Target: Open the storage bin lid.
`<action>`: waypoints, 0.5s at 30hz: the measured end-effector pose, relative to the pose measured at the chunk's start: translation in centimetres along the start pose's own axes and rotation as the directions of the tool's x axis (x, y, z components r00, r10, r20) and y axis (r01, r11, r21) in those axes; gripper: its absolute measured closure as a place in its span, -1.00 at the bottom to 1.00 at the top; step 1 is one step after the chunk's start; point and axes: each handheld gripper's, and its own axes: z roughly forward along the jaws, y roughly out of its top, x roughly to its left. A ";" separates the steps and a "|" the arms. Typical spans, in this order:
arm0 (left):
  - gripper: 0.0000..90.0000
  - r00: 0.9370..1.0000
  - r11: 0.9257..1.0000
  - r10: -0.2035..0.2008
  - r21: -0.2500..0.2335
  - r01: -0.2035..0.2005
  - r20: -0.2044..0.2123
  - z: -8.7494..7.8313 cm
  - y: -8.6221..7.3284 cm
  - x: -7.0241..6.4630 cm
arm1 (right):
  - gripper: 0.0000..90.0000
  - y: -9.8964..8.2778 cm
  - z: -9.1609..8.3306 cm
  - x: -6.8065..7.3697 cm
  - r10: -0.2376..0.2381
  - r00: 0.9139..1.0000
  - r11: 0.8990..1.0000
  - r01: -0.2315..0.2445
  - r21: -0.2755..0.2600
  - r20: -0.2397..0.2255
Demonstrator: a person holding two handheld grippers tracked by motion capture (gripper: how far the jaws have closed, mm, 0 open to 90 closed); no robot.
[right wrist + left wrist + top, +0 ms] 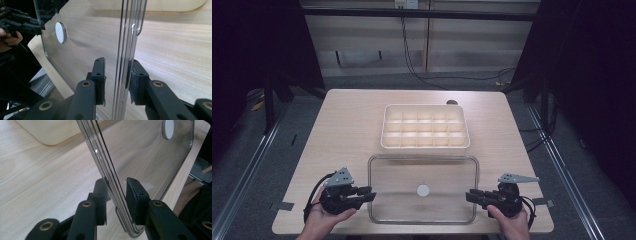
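Clear plastic lid (422,172) sits near the front of the worktop (347,130), just in front of the cream compartment tray (426,145), apparently lifted between the two tools. Left tool (371,194) straddles the lid's left rim, right tool (468,196) the right rim. In the left gripper view the rim (110,182) runs between the pads, right pad (133,200) close against it, left pad looks a hair off, so clenched on the lid but light. In the right gripper view the rim (125,62) passes between the pads, right one on it, small gap at the left one; read it as a closed hold on the edge, not a firm one. Handling, as a judgement: light, thin, fairly stiff but will flex and twist if the two hands go out of step. Glossy and slick, so pads can slide along the rim. The stepped rim is the thickest part, best bite there, mid-side, opposite each other. White round disc (423,190) at centre marks the middle. Keep it level, moderate squeeze, cracking is a risk if over-clamped.
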 end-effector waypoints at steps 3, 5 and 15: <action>0.55 1.000 1.000 -0.001 0.005 0.001 -0.005 0.1 -0.1 0.1 | 0.53 0.2 0.3 0.1 -0.022 0.999 1.000 0.022 0.010 0.025; 0.53 1.000 1.000 -0.001 0.009 0.001 -0.007 0.2 -0.1 0.1 | 0.51 0.3 0.5 0.1 -0.017 0.999 1.000 0.017 0.014 0.033; 0.46 0.999 0.999 -0.032 0.039 0.032 0.000 1.5 0.3 1.4 | 0.39 0.7 1.6 -0.3 -0.017 0.996 1.000 0.014 0.024 0.089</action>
